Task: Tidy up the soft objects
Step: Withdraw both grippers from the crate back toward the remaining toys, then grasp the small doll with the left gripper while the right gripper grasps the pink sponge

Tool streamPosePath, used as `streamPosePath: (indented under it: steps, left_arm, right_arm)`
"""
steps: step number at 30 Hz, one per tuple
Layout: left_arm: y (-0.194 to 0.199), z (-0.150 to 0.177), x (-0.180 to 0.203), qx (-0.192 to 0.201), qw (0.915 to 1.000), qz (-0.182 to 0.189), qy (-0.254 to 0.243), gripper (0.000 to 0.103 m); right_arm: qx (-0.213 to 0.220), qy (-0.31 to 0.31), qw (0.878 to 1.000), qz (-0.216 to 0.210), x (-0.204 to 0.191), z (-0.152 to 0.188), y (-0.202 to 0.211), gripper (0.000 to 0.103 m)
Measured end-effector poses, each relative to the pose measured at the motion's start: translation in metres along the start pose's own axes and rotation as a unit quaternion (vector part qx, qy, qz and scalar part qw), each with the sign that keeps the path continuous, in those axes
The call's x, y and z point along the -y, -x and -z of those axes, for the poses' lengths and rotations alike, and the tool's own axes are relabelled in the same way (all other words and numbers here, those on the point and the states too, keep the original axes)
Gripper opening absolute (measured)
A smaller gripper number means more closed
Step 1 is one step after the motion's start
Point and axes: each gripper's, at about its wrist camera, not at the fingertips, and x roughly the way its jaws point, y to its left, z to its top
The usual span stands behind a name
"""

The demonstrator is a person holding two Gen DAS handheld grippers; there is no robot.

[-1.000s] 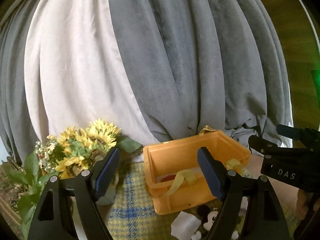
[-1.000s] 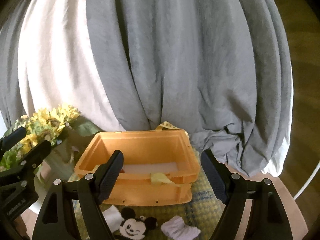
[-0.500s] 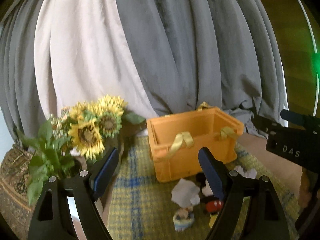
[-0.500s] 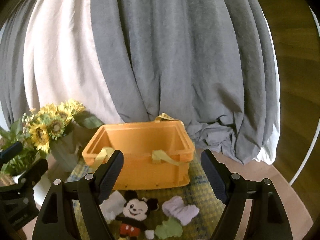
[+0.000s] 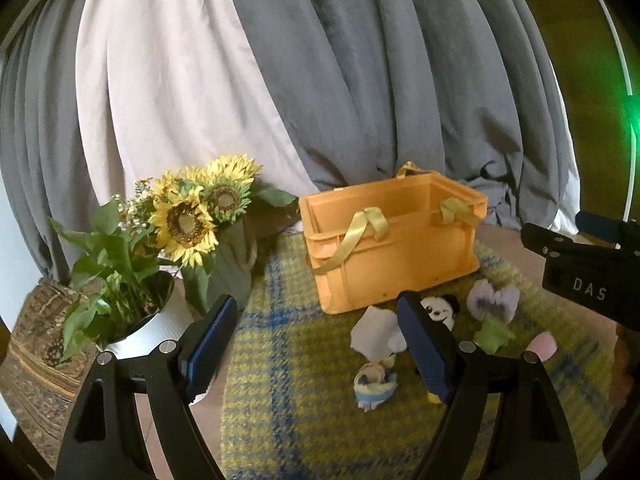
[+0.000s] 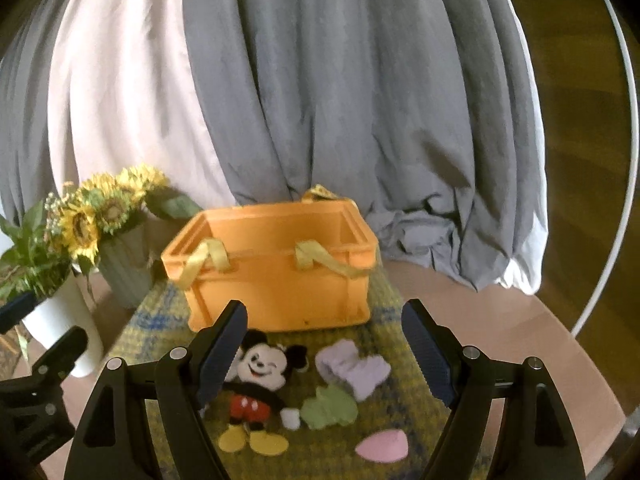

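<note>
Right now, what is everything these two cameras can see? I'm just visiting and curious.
Crate: 1, orange with yellow ribbon handles, on the mat's far side, before the curtains.
Mat: 1, yellow-green and blue plaid, under crate and toys.
Mouse plush: 1, black, white, red, lying before the crate.
Lilac soft piece: 1, right of the plush.
Green soft piece: 1, just nearer than the lilac one.
Pink soft piece: 1, nearest edge.
Small doll: 1, pale blue and yellow, with a white cloth behind it.
Sunflowers: 1 bunch, yellow, left of the crate.
Curtains: grey and white, behind.
Left gripper: black, open.
Right gripper: black, open.
</note>
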Motion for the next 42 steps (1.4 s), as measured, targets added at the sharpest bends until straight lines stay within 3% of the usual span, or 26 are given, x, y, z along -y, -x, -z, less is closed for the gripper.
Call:
streamPosePath:
  steps: [8, 19, 27, 42]
  left_arm:
    - [-0.007, 0.021, 0.002, -0.022, 0.9997, 0.011, -0.005, 0.082]
    - [-0.017, 0.045, 0.013, -0.042, 0.9984, 0.032, -0.019, 0.082]
    - [-0.036, 0.058, 0.016, -0.057, 0.9973, 0.041, -0.022, 0.082]
    - [-0.087, 0.077, 0.027, -0.099, 0.9932, 0.059, -0.017, 0.081]
  right_arm:
    - [-0.036, -0.030, 0.998, 0.034, 0.008, 0.028, -0.004, 0.080]
    - [-0.046, -0.066, 0.991, 0.105, 0.022, 0.062, 0.008, 0.080]
    - [-0.086, -0.066, 0.987, 0.119, 0.023, 0.085, -0.011, 0.080]
    - [-0.113, -0.070, 0.982, 0.138, 0.028, 0.106, -0.051, 0.080]
